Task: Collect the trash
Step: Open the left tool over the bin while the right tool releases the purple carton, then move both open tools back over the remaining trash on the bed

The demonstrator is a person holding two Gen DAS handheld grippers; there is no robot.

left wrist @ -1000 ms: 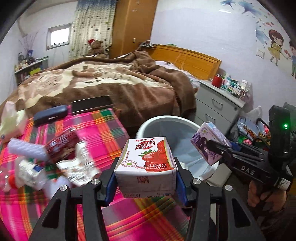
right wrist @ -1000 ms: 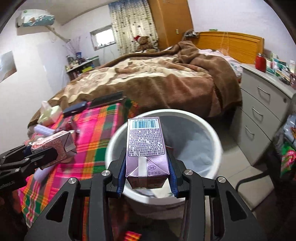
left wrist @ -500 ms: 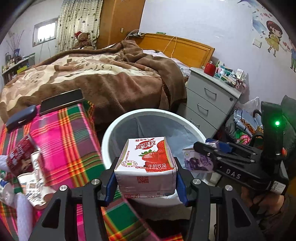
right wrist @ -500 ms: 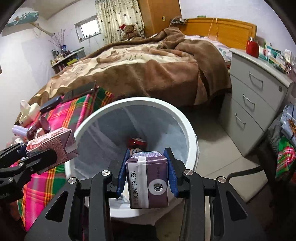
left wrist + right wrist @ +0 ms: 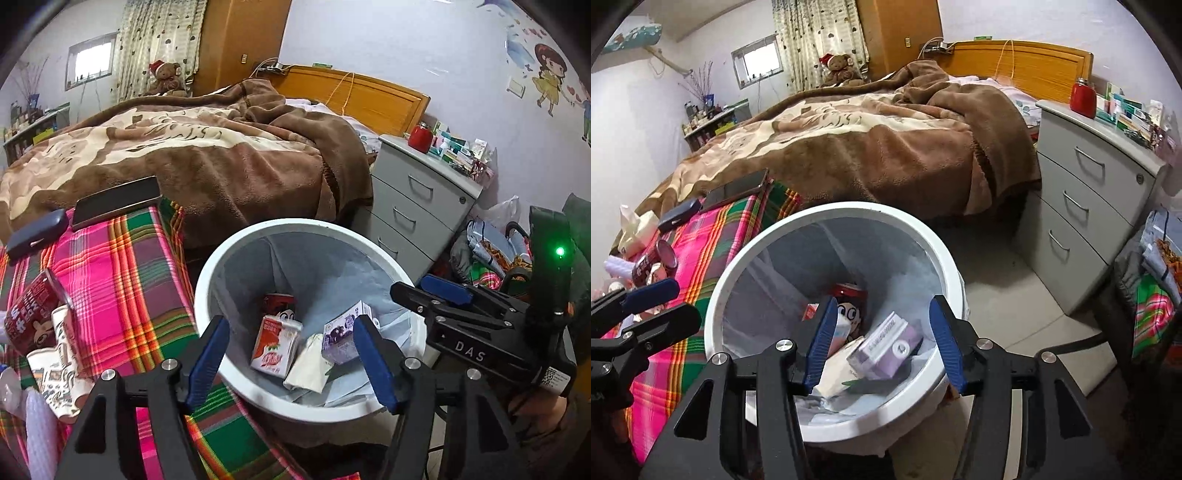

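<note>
Both my claws are spread wide with nothing between the blue pads: my left gripper (image 5: 291, 354) and my right gripper (image 5: 882, 343) hang over the mouth of the round white plastic bin with a grey liner (image 5: 201, 295).

Down inside it lie the red-and-white strawberry milk carton (image 5: 275, 349), the small purple drink carton (image 5: 341, 334) tipped on its side, a crumpled pale paper wad (image 5: 308, 367) between them, and a red can (image 5: 851, 291) further back.

Beyond the rim, on the pink and green plaid cloth (image 5: 110, 280), more rubbish waits: a dark red crushed can (image 5: 31, 317) on its side, with a printed white paper wrapper (image 5: 61, 363) touching it below.

The can I judge light and thin-walled, smooth enough to roll or slip. I would pinch it across its middle, pads square to the curved wall, gently, since it will dent further. The wrapper looks limp and featherweight; I would take it at a raised fold, not a flat edge lying on the cloth.
</note>
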